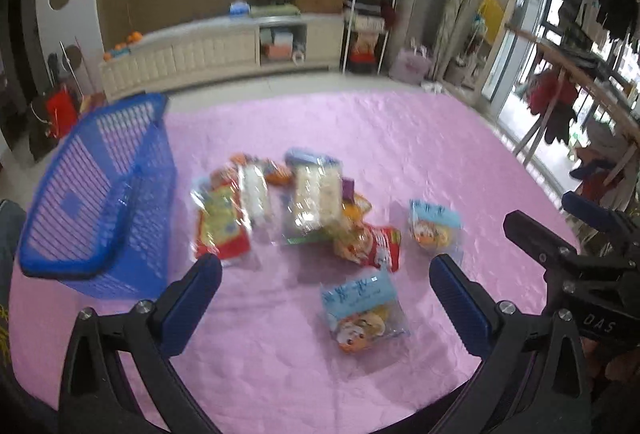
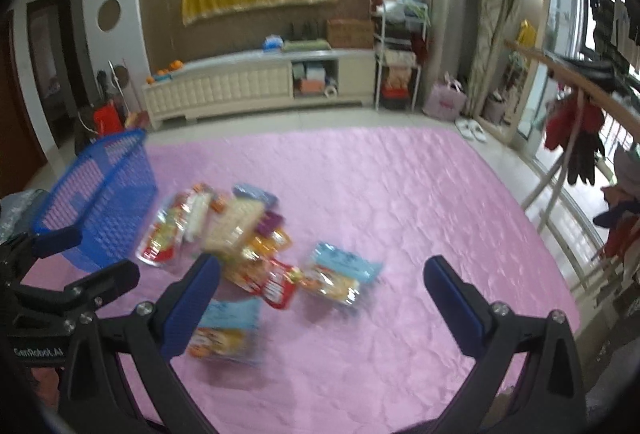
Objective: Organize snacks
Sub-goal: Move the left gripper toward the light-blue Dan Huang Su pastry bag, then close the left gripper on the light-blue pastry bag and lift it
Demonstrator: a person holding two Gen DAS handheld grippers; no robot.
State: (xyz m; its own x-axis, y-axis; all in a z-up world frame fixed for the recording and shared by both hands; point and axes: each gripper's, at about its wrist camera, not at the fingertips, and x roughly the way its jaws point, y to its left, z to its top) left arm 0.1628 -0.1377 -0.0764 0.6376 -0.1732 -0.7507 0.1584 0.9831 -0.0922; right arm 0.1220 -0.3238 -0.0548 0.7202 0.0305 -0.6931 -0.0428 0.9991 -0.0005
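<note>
At the far left of the pink quilted cloth (image 1: 360, 138) a blue slatted plastic basket (image 1: 104, 202) is seen, tilted and with nothing visible inside it. Just right of it a loose heap of crinkly plastic snack packets (image 1: 280, 202) is spread, with a red-and-white packet (image 1: 376, 242) lying at its near right edge. Two blue-topped clear packets are set apart from the heap: one near the middle of the cloth (image 1: 362, 314) and one further right (image 1: 434, 226). The left gripper (image 1: 326, 298) is held above the cloth with its jaws wide apart and nothing between them, the nearer blue-topped packet lying in line with the gap. The right gripper (image 2: 322, 298) is likewise spread apart and empty, held over the bare cloth to the right of the packets. The task is judged to be at its outset, in the approach to a first pick, since every packet seen lies outside the basket. For the next move, a descent onto one isolated packet and a gentle closing would be called for, because the slippery film could slide away; blur leaves the finer detail of the packets uncertain.
</note>
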